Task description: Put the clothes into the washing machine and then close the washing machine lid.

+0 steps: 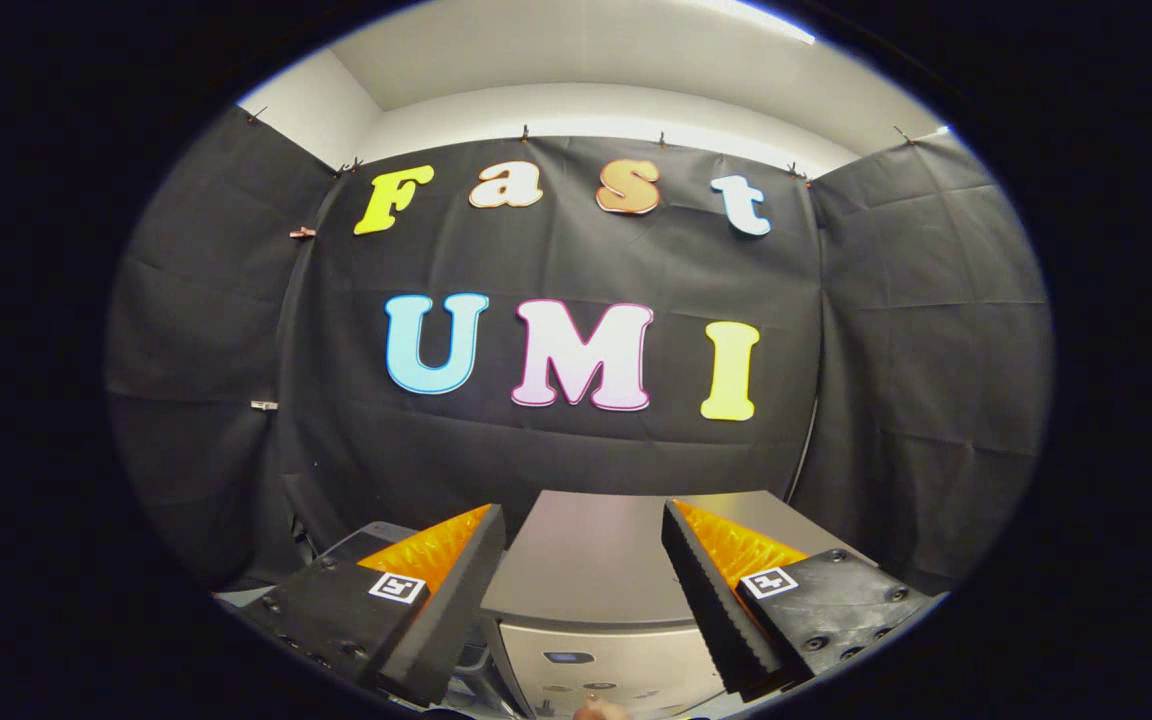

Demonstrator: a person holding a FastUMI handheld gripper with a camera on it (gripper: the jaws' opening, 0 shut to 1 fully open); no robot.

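Bright ceiling strip light [766, 18] above my fisheye-bent view, soft sheen on the washing machine [596, 560], sharp focus.

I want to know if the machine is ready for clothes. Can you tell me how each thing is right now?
Silver box-shaped washing machine: flat top lid down, shut.
Hand-held two-finger gripper: jaws wide open, holding nothing, raised above the washing machine's front.
Black cloth booth wall: hanging, creased, clipped along its top.

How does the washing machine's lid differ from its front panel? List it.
The lid lies flat and plain; the front panel stands upright with a small dark window. The lid looks darker, the front panel paler. Both are grey, seen between the open tool's empty fingers.
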